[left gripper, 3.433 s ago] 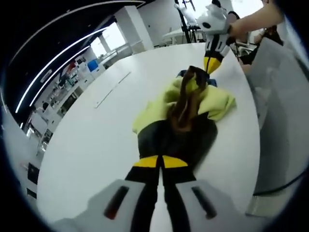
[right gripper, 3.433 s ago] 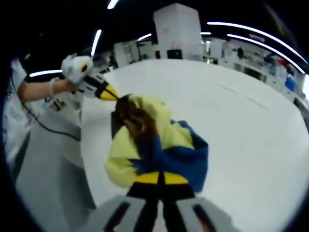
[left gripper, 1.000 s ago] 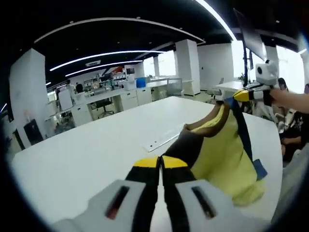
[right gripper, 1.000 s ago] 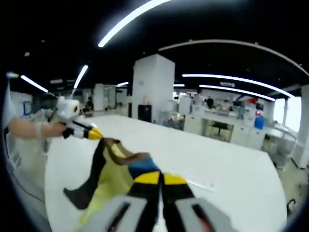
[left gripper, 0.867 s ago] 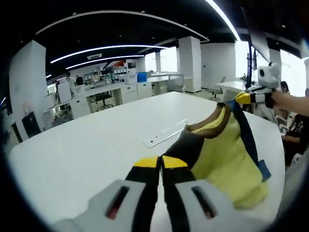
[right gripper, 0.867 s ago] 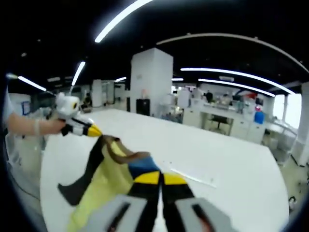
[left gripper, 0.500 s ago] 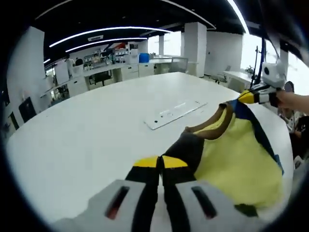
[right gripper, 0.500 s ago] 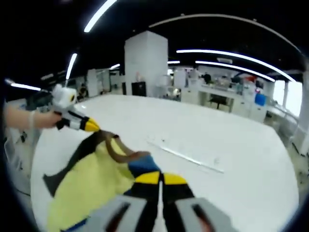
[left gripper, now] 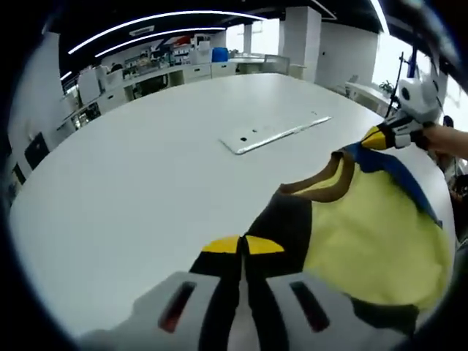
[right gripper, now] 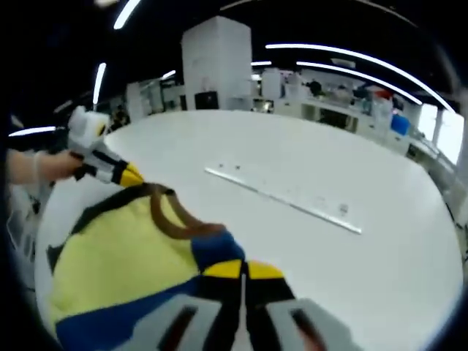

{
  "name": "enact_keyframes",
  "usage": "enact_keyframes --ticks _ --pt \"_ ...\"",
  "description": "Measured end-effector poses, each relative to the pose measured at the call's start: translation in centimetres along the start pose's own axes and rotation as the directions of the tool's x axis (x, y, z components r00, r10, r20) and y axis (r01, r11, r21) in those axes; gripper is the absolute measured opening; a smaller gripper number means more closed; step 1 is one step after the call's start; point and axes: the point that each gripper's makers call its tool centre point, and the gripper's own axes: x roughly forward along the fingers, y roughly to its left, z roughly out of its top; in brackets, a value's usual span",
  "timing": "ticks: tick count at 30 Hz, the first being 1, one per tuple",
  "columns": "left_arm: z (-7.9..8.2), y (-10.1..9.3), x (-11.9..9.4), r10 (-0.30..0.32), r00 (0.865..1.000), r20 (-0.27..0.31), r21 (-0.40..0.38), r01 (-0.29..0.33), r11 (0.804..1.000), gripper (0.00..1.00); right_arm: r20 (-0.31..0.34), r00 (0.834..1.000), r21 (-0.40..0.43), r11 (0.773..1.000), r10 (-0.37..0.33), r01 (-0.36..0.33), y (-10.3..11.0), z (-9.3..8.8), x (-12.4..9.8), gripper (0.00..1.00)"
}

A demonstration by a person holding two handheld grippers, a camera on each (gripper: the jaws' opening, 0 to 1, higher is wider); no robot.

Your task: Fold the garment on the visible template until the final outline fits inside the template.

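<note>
A yellow garment [left gripper: 373, 238] with a brown collar, one black shoulder and one blue shoulder hangs stretched between my two grippers over the white table [left gripper: 146, 168]. My left gripper [left gripper: 243, 245] is shut on the black shoulder. My right gripper [right gripper: 242, 270] is shut on the blue shoulder [right gripper: 213, 248]. In the left gripper view the right gripper [left gripper: 374, 137] comes in from the right, held by a hand. In the right gripper view the left gripper [right gripper: 130, 175] comes in from the left, and the yellow body of the garment [right gripper: 121, 259] spreads below the collar.
A flat clear strip with small holes [left gripper: 274, 134] lies on the table beyond the garment; in the right gripper view the strip [right gripper: 285, 199] runs diagonally. Desks, white pillars and ceiling lights fill the room behind the table.
Both grippers have come down toward the table with the garment still held. It now spreads wider and flatter between them, and the strip looks nearer.
</note>
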Motion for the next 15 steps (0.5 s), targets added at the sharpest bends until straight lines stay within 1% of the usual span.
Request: enact_keyframes --ticks 3,5,7,10,12,15 --pt "-0.3 0.2 0.2 -0.003 1.000 -0.001 -0.013 0.003 1.000 0.00 -0.010 1.000 -0.004 1.000 0.001 -0.001 -0.3 -0.4 0.3 0.00" --pt "-0.5 0.4 0.4 -0.002 1.000 -0.003 -0.009 0.002 1.000 0.00 -0.023 1.000 -0.017 1.000 -0.001 0.001 -0.9 -0.5 0.8 0.00" --pt "-0.6 0.4 0.4 -0.003 1.000 -0.001 -0.016 0.003 1.000 0.00 -0.026 1.000 -0.018 1.000 0.000 0.000 -0.9 -0.4 0.6 0.00" --pt "-0.6 0.5 0.4 0.002 1.000 0.000 -0.015 -0.002 1.000 0.00 -0.031 1.000 -0.024 1.000 0.002 -0.002 -0.9 -0.6 0.8 0.00" --pt "-0.5 0.7 0.6 0.005 1.000 0.002 -0.008 -0.005 1.000 0.00 -0.043 0.999 -0.039 0.999 0.001 -0.003 -1.1 -0.9 1.2 0.00" --pt "-0.4 1.0 0.8 0.014 1.000 0.006 -0.003 -0.014 1.000 0.00 -0.042 0.999 -0.038 0.999 -0.002 0.000 -1.6 -0.7 1.7 0.00"
